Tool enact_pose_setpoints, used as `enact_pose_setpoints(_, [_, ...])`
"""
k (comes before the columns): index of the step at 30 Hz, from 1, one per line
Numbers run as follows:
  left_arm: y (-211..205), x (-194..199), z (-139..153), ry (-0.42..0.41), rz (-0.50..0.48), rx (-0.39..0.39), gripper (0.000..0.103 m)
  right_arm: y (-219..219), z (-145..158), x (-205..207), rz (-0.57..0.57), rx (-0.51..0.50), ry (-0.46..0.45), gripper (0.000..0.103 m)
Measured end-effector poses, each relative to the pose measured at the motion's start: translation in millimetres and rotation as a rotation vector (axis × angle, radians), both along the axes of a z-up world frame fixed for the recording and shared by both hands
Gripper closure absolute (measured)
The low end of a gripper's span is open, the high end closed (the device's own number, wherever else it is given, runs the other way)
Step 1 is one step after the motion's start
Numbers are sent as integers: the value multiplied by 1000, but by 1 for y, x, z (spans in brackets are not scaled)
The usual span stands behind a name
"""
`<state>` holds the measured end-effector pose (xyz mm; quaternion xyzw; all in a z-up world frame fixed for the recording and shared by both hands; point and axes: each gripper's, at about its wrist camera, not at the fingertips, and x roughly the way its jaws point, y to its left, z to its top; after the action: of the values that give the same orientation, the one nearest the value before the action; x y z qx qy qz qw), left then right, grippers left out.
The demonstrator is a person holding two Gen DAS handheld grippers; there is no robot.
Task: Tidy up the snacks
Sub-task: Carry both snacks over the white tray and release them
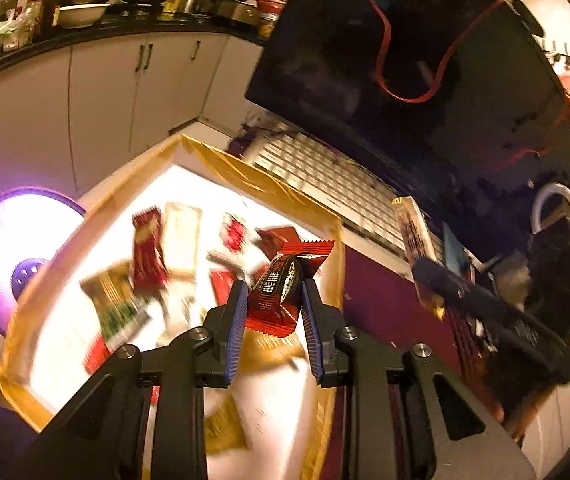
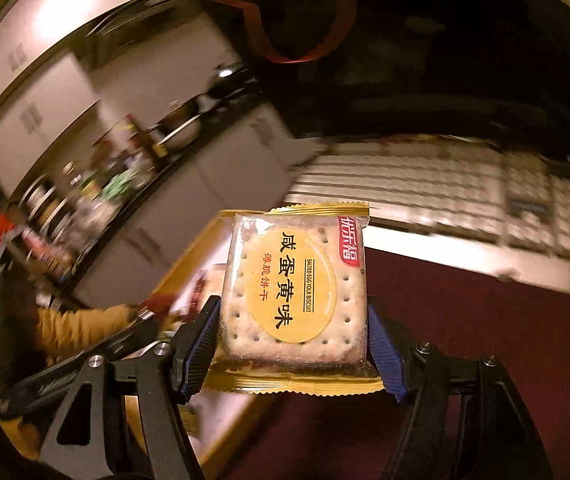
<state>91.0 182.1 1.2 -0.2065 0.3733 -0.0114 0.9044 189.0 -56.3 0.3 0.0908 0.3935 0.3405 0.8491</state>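
My left gripper (image 1: 271, 296) is shut on a red and black snack packet (image 1: 285, 284) and holds it above the right side of a gold-rimmed white box (image 1: 221, 160) with several red, green and cream snack packets (image 1: 147, 248) inside. My right gripper (image 2: 293, 336) is shut on a yellow salted egg yolk biscuit pack (image 2: 293, 292), held upright above the dark red table (image 2: 465, 340) to the right of the box (image 2: 189, 264). In the left wrist view the right gripper (image 1: 429, 276) shows at the right with the pack edge-on (image 1: 413, 228).
A white keyboard (image 1: 325, 176) lies behind the box, below a dark monitor (image 1: 425, 80) with a red cable. A purple-lit fan (image 1: 13, 256) stands to the left. Kitchen cabinets (image 1: 105, 92) and a counter with pans are in the background.
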Motion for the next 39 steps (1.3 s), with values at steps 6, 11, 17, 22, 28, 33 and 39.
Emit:
enact_pose_setpoints(6, [34,44,-15,101,49,17,79,71,-18,43,83,-55,71,33])
enact_pose_setpoints(11, [34,63,-27,153,41,42,79,97,-47,74,68,-110,102,33])
enact_pose_setpoints(17, [33,80,-49,247,41,109,78,109,-63,76,54,-173,70,33])
enact_pose_setpoints(22, [33,86,-58,273,37,107,76,109,-67,76,44,-152,72,30])
enact_pose_setpoints(28, [23,76,-52,251,-2,163,61,84,-66,85,42,37,170,25])
enact_pose_setpoints(33, [3,40,-35,152,19,304,36,50,-43,66,-5,128,186,23])
enact_pose_setpoints(39, [-12,-9,-21,74,108,262,31,12,-35,-1,-68,112,135,21])
